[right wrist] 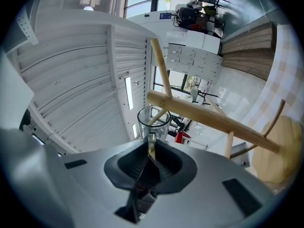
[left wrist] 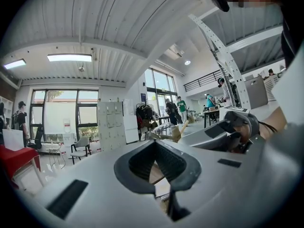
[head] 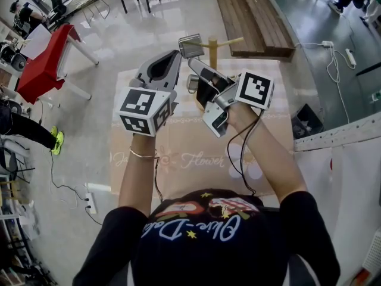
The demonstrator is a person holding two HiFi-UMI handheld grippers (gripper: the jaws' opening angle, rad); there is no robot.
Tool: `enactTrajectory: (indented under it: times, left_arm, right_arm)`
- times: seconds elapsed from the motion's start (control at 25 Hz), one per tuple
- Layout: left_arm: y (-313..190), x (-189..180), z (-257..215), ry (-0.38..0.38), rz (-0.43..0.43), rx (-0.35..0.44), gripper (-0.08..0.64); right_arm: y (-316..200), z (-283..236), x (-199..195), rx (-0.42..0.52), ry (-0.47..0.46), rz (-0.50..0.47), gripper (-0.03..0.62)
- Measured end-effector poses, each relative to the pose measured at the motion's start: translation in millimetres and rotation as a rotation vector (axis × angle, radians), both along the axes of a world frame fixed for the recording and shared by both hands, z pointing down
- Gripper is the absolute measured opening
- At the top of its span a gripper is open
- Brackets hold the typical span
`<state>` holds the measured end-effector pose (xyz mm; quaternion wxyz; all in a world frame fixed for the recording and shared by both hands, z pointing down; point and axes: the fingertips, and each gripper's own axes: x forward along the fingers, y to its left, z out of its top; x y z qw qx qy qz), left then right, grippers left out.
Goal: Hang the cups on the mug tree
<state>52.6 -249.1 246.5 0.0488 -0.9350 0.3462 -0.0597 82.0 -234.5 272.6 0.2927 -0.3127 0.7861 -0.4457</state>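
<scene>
My right gripper (head: 191, 61) is raised over the table and shut on the handle of a clear glass cup (head: 190, 45). In the right gripper view the cup (right wrist: 154, 120) sits just past the jaws, its mouth right beside a slanted peg of the wooden mug tree (right wrist: 209, 117). The tree's trunk (head: 212, 47) stands just right of the cup in the head view. My left gripper (head: 177, 53) hovers close on the left, its jaws shut (left wrist: 156, 141) with nothing between them. A second small glass object (head: 191, 83) shows below the right gripper, unclear.
A tan patterned cloth (head: 178, 154) covers the table under both arms. Wooden planks (head: 250, 16) lie on the floor beyond it. A red table (head: 44, 64) stands at the left, and cables with a power strip (head: 350, 55) at the right.
</scene>
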Motion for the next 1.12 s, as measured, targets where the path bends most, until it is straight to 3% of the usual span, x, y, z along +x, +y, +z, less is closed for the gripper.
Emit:
enactTrajectory:
  times: [1.12]
  left_arm:
    - [-0.4,0.1,0.2,0.007,0.019,0.004,0.009]
  right_arm:
    - [1.1,-2.0,-0.4,0.026,-0.038,0.002,0.052]
